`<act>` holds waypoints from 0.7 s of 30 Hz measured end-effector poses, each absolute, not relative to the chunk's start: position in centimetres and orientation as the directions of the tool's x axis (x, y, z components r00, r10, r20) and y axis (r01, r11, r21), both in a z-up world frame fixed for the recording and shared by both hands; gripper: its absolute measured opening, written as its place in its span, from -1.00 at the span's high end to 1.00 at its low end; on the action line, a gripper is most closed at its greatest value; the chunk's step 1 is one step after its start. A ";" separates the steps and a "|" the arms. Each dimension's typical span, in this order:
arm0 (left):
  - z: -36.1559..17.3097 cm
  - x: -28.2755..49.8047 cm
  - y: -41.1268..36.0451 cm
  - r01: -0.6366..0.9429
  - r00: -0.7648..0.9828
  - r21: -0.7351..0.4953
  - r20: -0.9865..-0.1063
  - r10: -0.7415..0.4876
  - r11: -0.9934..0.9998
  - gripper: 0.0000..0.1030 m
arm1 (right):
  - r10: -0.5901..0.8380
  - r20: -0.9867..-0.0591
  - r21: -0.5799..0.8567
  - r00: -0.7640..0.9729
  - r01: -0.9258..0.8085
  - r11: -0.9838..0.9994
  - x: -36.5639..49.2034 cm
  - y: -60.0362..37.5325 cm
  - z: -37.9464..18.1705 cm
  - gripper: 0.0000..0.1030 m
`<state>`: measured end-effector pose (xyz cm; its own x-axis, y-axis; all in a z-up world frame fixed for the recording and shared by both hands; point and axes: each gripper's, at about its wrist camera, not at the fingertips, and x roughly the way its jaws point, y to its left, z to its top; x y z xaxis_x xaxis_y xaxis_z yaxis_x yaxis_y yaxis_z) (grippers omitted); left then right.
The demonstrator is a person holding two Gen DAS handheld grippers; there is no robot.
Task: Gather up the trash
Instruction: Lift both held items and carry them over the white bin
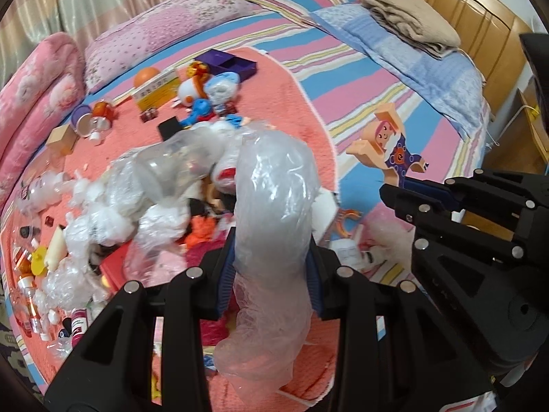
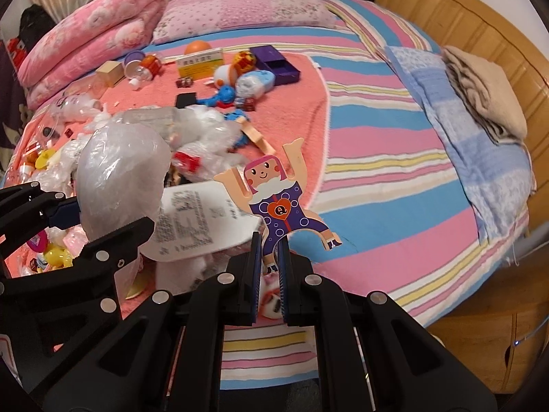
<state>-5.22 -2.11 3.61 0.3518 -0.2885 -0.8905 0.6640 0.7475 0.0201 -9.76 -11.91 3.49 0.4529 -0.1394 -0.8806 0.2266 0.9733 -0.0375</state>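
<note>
Your left gripper (image 1: 271,274) clamps a crumpled plastic bag (image 1: 274,192), presumably as trash, while your right gripper (image 2: 271,267) pinches a cardboard figure (image 2: 274,199) clear of the bed (image 2: 394,171).

Even, soft indoor light; shadows are faint. Both fisheye views bend straight lines strongly toward the rims, with black vignette corners. Glare spots sit on the plastic bag (image 1: 274,206) and on the headboard (image 1: 446,10). The bag and nearby clutter (image 1: 113,213) look slightly smeared; the bedspread (image 2: 377,178) is sharp.
</note>
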 end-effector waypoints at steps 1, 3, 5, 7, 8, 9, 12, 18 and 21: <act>3.6 -5.4 -2.4 0.668 0.349 0.018 -0.891 -0.292 0.744 0.34 | -0.140 -0.882 -0.033 0.450 0.237 0.971 -10.1 -12.4 3.4 0.85; 3.6 -5.8 -3.1 0.681 0.340 0.013 -0.891 -0.301 0.732 0.34 | -0.140 -0.884 -0.026 0.446 0.251 0.968 -10.6 -13.2 3.3 0.85; 3.5 -6.1 -3.8 0.693 0.331 0.010 -0.893 -0.306 0.721 0.34 | -0.143 -0.885 -0.021 0.444 0.269 0.963 -11.0 -13.9 3.2 0.85; 3.3 -6.5 -4.6 0.703 0.323 0.007 -0.894 -0.311 0.711 0.34 | -0.147 -0.887 -0.017 0.438 0.287 0.958 -11.6 -14.8 3.0 0.85; 3.3 -6.6 -4.8 0.707 0.320 0.006 -0.895 -0.312 0.707 0.34 | -0.148 -0.888 -0.015 0.436 0.293 0.956 -11.8 -15.0 2.9 0.85; 3.2 -6.8 -5.3 0.713 0.315 0.004 -0.896 -0.315 0.701 0.34 | -0.149 -0.889 -0.013 0.433 0.302 0.953 -12.1 -15.5 2.8 0.85; 2.8 -7.2 -6.3 0.726 0.297 -0.007 -0.899 -0.322 0.687 0.34 | -0.153 -0.893 -0.009 0.424 0.323 0.946 -12.9 -16.5 2.4 0.85; 1.9 -8.5 -8.9 0.758 0.254 -0.031 -0.907 -0.337 0.652 0.34 | -0.161 -0.902 0.001 0.401 0.375 0.927 -15.0 -18.6 1.3 0.85; 1.6 -9.5 -10.3 0.776 0.236 -0.036 -0.909 -0.343 0.629 0.34 | -0.168 -0.908 0.004 0.383 0.410 0.912 -16.4 -20.1 0.6 0.85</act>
<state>-9.48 -10.32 1.56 0.2360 -0.3429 -0.9093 0.7764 0.6292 -0.0357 -16.40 -20.05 0.58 0.3830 -0.1681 -0.9083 0.4095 0.9123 0.0038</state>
